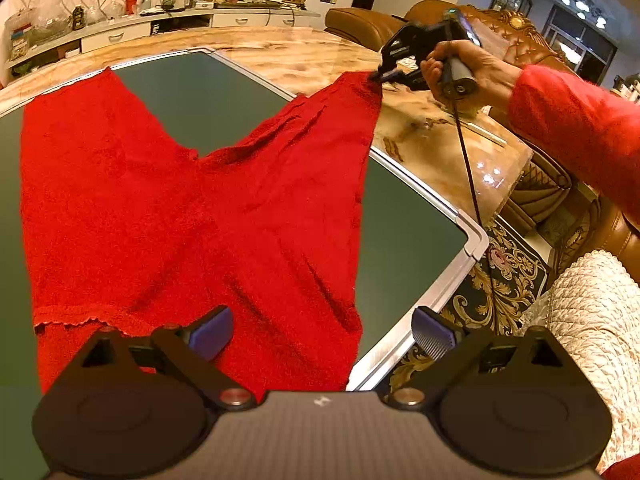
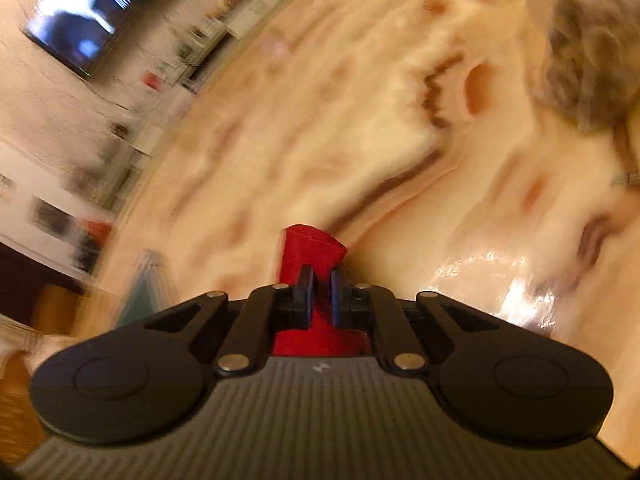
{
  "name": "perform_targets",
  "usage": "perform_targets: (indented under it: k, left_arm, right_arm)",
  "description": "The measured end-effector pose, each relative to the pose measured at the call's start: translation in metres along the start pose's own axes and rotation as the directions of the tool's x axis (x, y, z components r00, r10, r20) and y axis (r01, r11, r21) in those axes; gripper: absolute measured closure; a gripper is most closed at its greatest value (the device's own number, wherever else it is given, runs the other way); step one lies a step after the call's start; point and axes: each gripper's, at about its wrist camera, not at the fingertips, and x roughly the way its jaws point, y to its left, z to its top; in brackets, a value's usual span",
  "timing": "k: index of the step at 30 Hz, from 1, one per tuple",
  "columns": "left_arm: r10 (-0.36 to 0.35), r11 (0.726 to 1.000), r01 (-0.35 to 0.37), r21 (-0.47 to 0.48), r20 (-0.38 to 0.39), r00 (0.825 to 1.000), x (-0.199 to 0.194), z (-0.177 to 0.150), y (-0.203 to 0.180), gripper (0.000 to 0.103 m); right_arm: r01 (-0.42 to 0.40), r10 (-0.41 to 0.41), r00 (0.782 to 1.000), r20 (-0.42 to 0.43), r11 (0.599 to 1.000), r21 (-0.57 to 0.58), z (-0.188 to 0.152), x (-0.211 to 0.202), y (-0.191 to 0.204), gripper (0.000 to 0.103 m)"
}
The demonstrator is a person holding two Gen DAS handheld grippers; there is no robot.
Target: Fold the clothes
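The red trousers lay spread on the green mat. The right gripper pinched one leg's end (past the mat's far edge). The left gripper stood spread over the waistband, gripping nothing.

the red trousers lay spread flat on a dark green mat, waistband nearest the camera with a scalloped hem along its left edge, and the two legs splayed apart in a v. the left leg rested flat, while the right leg's end was lifted off the mat, bunched and pulled taut toward the marble tabletop beyond.
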Motion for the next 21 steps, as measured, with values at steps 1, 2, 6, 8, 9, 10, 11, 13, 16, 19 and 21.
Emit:
perform_targets:
  k: [1, 2, 6, 8, 9, 10, 11, 13, 16, 19, 21]
  left_arm:
    - [-0.005, 1.000, 0.005, 0.007, 0.003, 1.000, 0.001, 0.000, -0.001, 0.004]
    - [-0.007, 1.000, 0.007, 0.015, 0.005, 1.000, 0.001, 0.000, -0.002, 0.004]
    - [-0.002, 0.999, 0.001, 0.046, 0.007, 1.000, 0.003, -0.003, -0.005, 0.004]
    - [0.004, 0.998, -0.004, 0.059, 0.006, 1.000, 0.002, -0.004, -0.007, 0.004]
    - [0.005, 0.998, -0.005, 0.065, 0.005, 1.000, 0.002, -0.004, -0.008, 0.004]
    - [0.007, 0.998, -0.007, 0.070, 0.004, 1.000, 0.002, -0.005, -0.009, 0.004]
    - [0.008, 0.997, -0.008, 0.076, 0.003, 1.000, 0.001, -0.005, -0.010, 0.004]
    - [0.013, 0.996, -0.013, 0.089, 0.002, 1.000, 0.001, -0.007, -0.013, 0.004]
    - [0.022, 0.994, -0.022, 0.108, -0.001, 1.000, 0.000, -0.009, -0.015, 0.004]
    - [0.025, 0.992, -0.025, 0.127, 0.000, 1.000, -0.001, -0.012, -0.017, 0.004]
    - [0.027, 0.990, -0.027, 0.141, 0.002, 1.000, -0.001, -0.013, -0.017, 0.004]
  right_arm:
    - [-0.056, 0.056, 0.998, 0.004, 0.998, 0.017, -0.006, -0.009, 0.000, 0.092]
    - [-0.105, 0.105, 0.994, 0.003, 0.994, 0.026, -0.012, -0.018, 0.003, 0.092]
    - [-0.286, 0.286, 0.958, -0.003, 0.958, 0.033, -0.040, -0.054, 0.027, 0.092]
    - [-0.367, 0.368, 0.930, -0.019, 0.929, 0.041, -0.056, -0.070, 0.047, 0.092]
    - [-0.402, 0.404, 0.914, -0.027, 0.914, 0.046, -0.063, -0.077, 0.057, 0.092]
    - [-0.431, 0.433, 0.901, -0.036, 0.901, 0.048, -0.070, -0.084, 0.068, 0.092]
    - [-0.463, 0.465, 0.884, -0.048, 0.885, 0.052, -0.076, -0.089, 0.080, 0.092]
    - [-0.515, 0.516, 0.853, -0.076, 0.856, 0.044, -0.088, -0.100, 0.108, 0.092]
    - [-0.566, 0.567, 0.817, -0.108, 0.823, 0.040, -0.101, -0.111, 0.147, 0.092]
    - [-0.597, 0.595, 0.792, -0.137, 0.802, 0.032, -0.110, -0.116, 0.188, 0.092]
    - [-0.597, 0.591, 0.791, -0.157, 0.802, 0.010, -0.115, -0.114, 0.216, 0.092]
